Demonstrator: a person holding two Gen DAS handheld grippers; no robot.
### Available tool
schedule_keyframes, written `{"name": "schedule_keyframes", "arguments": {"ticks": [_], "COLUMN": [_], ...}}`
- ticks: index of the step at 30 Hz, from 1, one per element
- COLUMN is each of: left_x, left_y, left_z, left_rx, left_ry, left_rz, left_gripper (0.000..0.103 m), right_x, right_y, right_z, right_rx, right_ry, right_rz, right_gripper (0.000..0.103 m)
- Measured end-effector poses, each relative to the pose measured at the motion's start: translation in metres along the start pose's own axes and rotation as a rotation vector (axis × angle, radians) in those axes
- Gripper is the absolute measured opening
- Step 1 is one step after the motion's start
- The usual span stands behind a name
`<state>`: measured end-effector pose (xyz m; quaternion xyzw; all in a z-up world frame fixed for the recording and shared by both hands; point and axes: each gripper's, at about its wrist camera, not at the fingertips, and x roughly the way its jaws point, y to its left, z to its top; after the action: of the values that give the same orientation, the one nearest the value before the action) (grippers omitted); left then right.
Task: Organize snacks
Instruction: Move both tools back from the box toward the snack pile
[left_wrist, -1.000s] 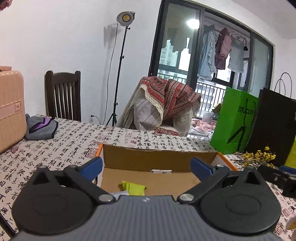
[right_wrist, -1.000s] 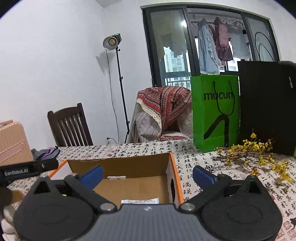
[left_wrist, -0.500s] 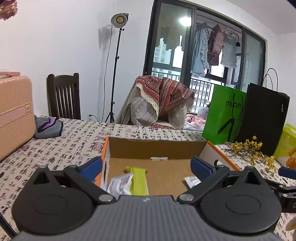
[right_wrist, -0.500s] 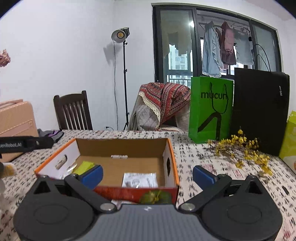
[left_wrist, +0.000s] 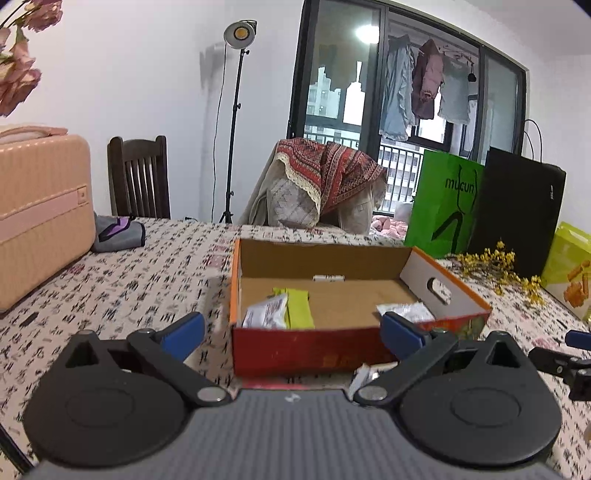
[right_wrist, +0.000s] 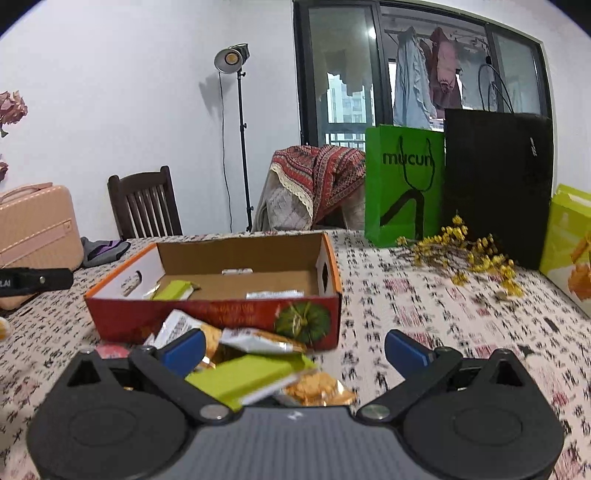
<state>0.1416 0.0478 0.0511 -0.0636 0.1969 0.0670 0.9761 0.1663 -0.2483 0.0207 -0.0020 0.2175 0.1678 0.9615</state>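
table (right_wrist: 406, 295) | on it: box (right_wrist: 207, 317), snack packets (right_wrist: 255, 373), bags (right_wrist: 404, 184), suitcase (left_wrist: 40, 214)

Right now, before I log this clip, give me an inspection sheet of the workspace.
Surface: table under a calligraphy-print cloth.
Job's things: open cardboard box holding a green packet and silver packets; loose snack pile in front of it.
Clutter: yellow dried flowers, green bag, black bag, pink suitcase.
Grippers: left gripper and right gripper both open, holding nothing.
Cables: one hanging down the lamp stand.
Surroundings: wooden chair, balcony laundry.
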Motion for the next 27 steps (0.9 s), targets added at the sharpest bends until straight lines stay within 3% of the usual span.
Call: {"name": "schedule_keyframes", "arguments": {"ticks": [15,27], "left_x": [-0.03,-0.032], "left_y": [0.028,0.038], "left_z": [-0.043,-0.054], "left_rx": [-0.024,-0.042], "left_ry": [0.051,0.08], "left_rz": [0.004,0.012], "left_gripper": [0.103,0.103], "right_x": [-0.024,0.012], "right_y": [-0.002,-0.002], "right_z": [-0.04,-0.045], "right_rx": [0.001,-0.038], "right_ry": [0.055,0.174], "right_rz": [-0.005,-0.034], "right_gripper": [0.103,0.103]}}
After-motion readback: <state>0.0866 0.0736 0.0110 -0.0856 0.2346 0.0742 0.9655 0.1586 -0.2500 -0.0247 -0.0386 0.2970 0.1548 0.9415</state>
